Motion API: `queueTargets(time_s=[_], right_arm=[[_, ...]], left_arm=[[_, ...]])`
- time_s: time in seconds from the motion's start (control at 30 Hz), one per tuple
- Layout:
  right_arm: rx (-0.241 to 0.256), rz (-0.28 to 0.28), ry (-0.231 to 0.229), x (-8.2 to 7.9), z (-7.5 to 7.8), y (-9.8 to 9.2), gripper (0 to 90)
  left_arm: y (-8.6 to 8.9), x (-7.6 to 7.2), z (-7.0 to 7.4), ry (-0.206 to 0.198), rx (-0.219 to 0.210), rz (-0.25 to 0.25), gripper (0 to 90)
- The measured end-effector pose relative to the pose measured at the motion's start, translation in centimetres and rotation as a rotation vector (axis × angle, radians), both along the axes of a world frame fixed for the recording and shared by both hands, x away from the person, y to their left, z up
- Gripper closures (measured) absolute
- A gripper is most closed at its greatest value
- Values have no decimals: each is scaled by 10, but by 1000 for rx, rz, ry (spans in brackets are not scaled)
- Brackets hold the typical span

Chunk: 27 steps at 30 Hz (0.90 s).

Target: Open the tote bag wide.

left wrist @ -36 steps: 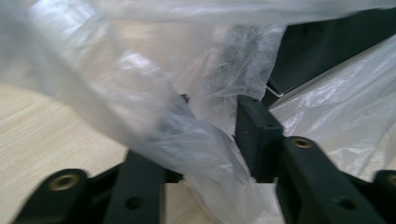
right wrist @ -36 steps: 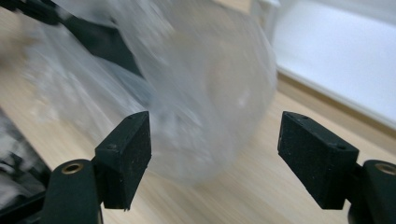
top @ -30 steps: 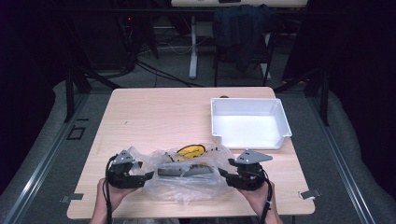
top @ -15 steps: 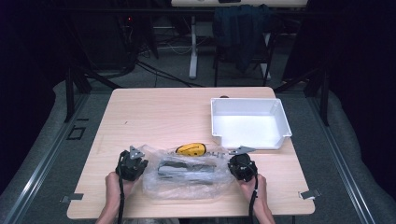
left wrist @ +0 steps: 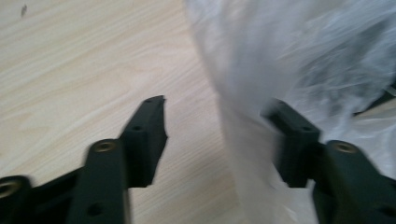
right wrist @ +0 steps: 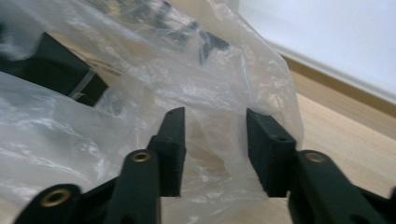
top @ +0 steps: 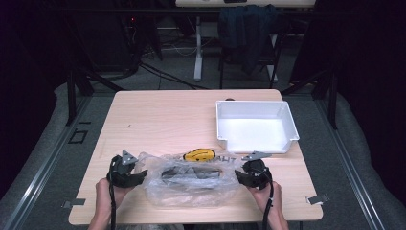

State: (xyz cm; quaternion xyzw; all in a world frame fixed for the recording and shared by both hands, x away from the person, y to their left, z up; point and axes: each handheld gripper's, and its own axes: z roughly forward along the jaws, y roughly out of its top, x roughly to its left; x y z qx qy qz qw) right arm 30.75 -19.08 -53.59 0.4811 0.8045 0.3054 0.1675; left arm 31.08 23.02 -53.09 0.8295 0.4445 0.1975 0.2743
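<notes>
A clear plastic bag (top: 191, 179) lies at the near edge of the surface (top: 163, 120), between the two claws, with dark items inside and a yellow object (top: 200, 155) at its far edge. A white tray (top: 256, 127) sits beyond it to the right.

The left claw (top: 139, 176) is at the bag's left end; in the left gripper view its jaws stand wide apart, with a fold of film (left wrist: 243, 116) between them but not pinched. The right claw (right wrist: 215, 135) is at the bag's right end, jaws parted around a bunched flap of plastic, not closed on it.

The bag looks thin, limp and slippery: it will likely crumple and stretch rather than hold shape, and the contents could shift or sag once it is lifted. A gathered fold at each end seems the best hold, since a single layer might slip or tear.

The dark items are blurred by the wrinkled film, so what they are cannot be told. The left gripper view is smeared, and whether the yellow object is inside the bag or behind it is unclear.
</notes>
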Motion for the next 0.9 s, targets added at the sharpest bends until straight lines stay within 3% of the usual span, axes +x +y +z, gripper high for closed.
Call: queueTargets(time_s=[0.07, 0.1, 0.13, 0.23, 0.4, 0.5, 0.53, 0.57, 0.63, 0.7, 0.8, 0.9], right_arm=[[37, 15, -16, -4, 7, -2, 437], [37, 15, -16, -4, 7, -2, 437], [44, 32, -35, -9, 14, -3, 378], [67, 53, -71, -17, 22, -1, 351], [84, 83, -103, -24, 30, 2, 321], [98, 150, -122, -32, 37, 9, 306], [98, 150, -122, -32, 37, 9, 306], [106, 213, -101, -35, 35, 19, 300], [81, 259, -71, -35, 28, 29, 303], [19, 276, -31, -32, 16, 37, 360], [-3, 292, 12, -27, 1, 40, 632], [-5, 296, 31, -25, -5, 39, 793]], left_arm=[[1, -2, 4, 3, -15, -10, 329], [2, -4, 7, -16, -23, -10, 329], [5, -7, 13, -17, -43, -17, 287], [8, -11, 23, -32, -77, -17, 239], [7, -16, 35, -63, -88, -31, 229], [-7, -21, 47, -80, -138, -128, 263], [-7, -21, 47, -80, -138, -128, 287], [-19, -16, 47, -61, -142, -186, 310], [-31, -7, 40, -33, -135, -214, 350], [-41, 2, 29, 11, -124, -222, 395], [-48, 12, 11, 43, -116, -205, 510], [-44, 16, 4, 43, -184, -195, 694]])
